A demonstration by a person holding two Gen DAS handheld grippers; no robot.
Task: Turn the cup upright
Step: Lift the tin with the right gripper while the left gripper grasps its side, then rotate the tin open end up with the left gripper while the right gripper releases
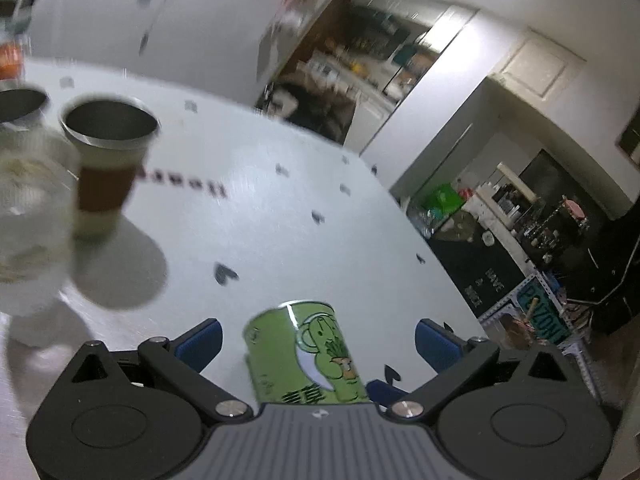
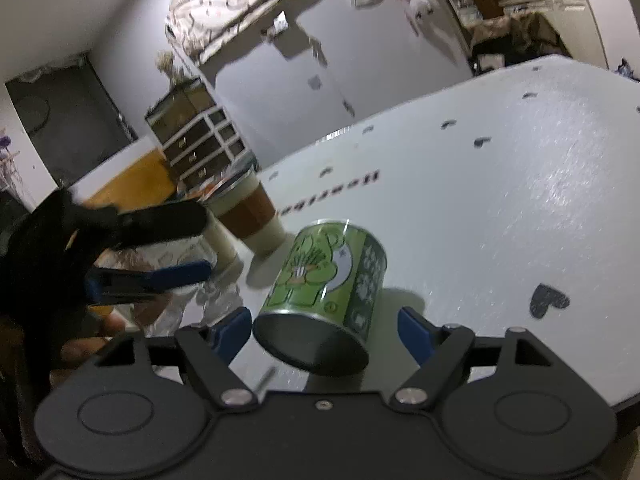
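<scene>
Both claws gape around tipped green cup.

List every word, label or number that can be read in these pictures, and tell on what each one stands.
"POIZON", turned sideways: teal sign on the shelf at the right.
"HAVE A NICE", only roughly readable: black board by the shelf.
Dark word starting "Heart", upside down, the rest blurred: white table.
Dark characters, not Latin letters, too blurred to read: green cup lying on its side.
Brown-banded cup: no text seen.
</scene>
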